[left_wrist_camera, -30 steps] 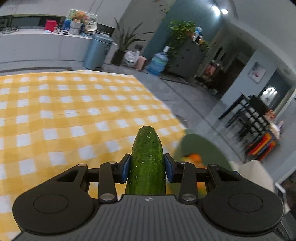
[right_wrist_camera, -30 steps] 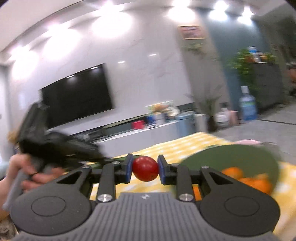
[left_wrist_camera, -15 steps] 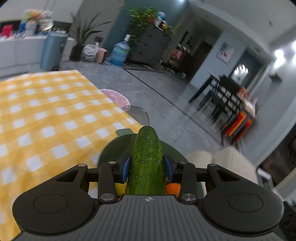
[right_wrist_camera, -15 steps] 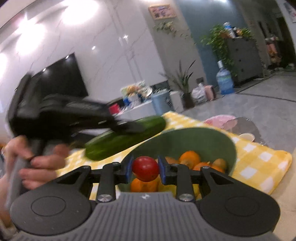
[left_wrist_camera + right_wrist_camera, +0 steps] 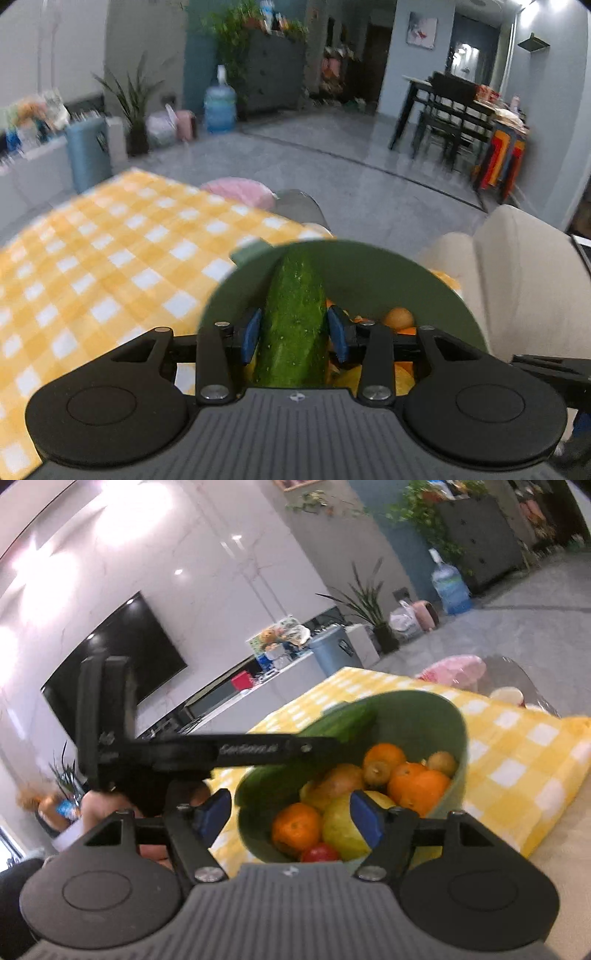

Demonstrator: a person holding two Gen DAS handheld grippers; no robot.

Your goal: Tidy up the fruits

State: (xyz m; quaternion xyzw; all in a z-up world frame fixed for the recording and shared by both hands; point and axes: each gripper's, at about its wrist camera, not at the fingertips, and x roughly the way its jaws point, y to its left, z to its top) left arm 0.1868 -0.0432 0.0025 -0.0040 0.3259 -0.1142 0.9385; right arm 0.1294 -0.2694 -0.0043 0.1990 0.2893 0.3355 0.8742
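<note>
My left gripper (image 5: 294, 334) is shut on a green cucumber (image 5: 293, 321) and holds it over the green bowl (image 5: 369, 269), tip pointing into it. In the right wrist view the same cucumber (image 5: 332, 725) reaches over the bowl's (image 5: 439, 716) left rim. My right gripper (image 5: 290, 818) is open and empty just above the bowl. A red tomato (image 5: 320, 853) lies in the bowl among oranges (image 5: 417, 784) and yellow fruit (image 5: 343, 827).
The bowl stands on a yellow checked cloth (image 5: 110, 266) near the table's right edge. A pink item (image 5: 456, 666) and a small cup (image 5: 506, 696) lie beyond it. A beige sofa (image 5: 524, 280) is to the right.
My right gripper has opened and let the tomato drop into the bowl. My left gripper has carried the cucumber to the right, over the bowl.
</note>
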